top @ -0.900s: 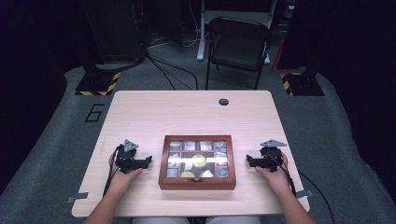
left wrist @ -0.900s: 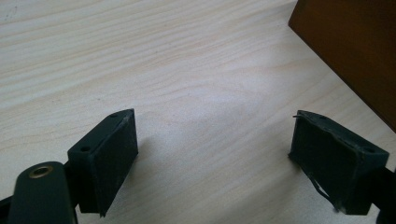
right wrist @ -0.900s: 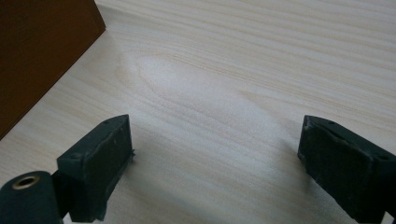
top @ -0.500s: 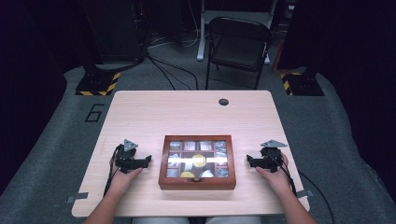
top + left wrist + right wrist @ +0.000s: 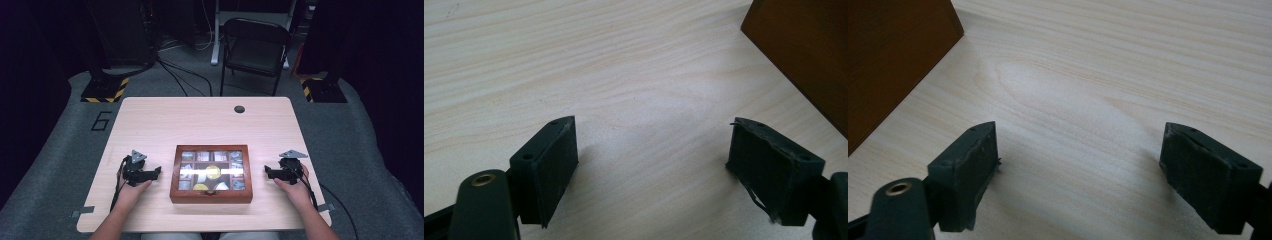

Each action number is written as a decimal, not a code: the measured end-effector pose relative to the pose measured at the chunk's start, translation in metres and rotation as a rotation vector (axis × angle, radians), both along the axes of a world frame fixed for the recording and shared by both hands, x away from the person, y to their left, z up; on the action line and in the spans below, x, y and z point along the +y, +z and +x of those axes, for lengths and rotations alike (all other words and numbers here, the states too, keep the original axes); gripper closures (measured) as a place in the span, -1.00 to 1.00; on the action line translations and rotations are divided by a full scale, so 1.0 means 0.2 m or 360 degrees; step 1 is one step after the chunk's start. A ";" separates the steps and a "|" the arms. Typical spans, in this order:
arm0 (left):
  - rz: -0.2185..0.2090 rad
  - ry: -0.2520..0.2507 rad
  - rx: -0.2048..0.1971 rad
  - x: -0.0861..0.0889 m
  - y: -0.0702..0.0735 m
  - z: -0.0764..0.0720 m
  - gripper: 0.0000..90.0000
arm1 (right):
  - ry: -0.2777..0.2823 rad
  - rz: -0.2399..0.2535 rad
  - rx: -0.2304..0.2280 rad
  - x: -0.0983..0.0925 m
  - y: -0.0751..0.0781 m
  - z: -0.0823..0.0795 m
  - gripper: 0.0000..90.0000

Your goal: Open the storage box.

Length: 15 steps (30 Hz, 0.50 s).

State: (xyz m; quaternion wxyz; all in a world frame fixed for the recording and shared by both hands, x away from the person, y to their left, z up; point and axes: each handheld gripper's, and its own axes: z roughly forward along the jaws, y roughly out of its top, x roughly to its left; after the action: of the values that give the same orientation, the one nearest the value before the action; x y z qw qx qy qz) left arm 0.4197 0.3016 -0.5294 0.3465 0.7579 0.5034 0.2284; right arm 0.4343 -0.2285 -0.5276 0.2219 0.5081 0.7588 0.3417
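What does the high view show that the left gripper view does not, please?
High view alone: the glass lid of the wooden box with its compartments of small items, the folding chair beyond the table, the round hole near the table's far edge, and the right tongs resting right of the box.

Left gripper view alone: the left tongs seen close up, their jaws wide apart with bare tabletop between them.

Both: the light wooden table, a side of the brown box, and the left tongs.
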 end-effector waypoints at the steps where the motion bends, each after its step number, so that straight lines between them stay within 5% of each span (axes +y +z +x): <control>1: -0.0004 0.0007 -0.0001 0.00 0.00 0.00 -0.55 | -0.0005 0.0007 0.0000 0.00 0.00 0.00 -0.58; 15: -0.0058 -0.0006 0.0047 0.00 0.05 -0.01 -0.26 | -0.0042 0.0013 0.0030 -0.04 0.05 -0.02 -0.28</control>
State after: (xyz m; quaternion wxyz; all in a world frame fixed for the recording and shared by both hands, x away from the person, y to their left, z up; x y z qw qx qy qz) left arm 0.4172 0.3006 -0.5192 0.3531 0.7557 0.5110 0.2073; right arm 0.4294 -0.2362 -0.5178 0.2173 0.5222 0.7527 0.3370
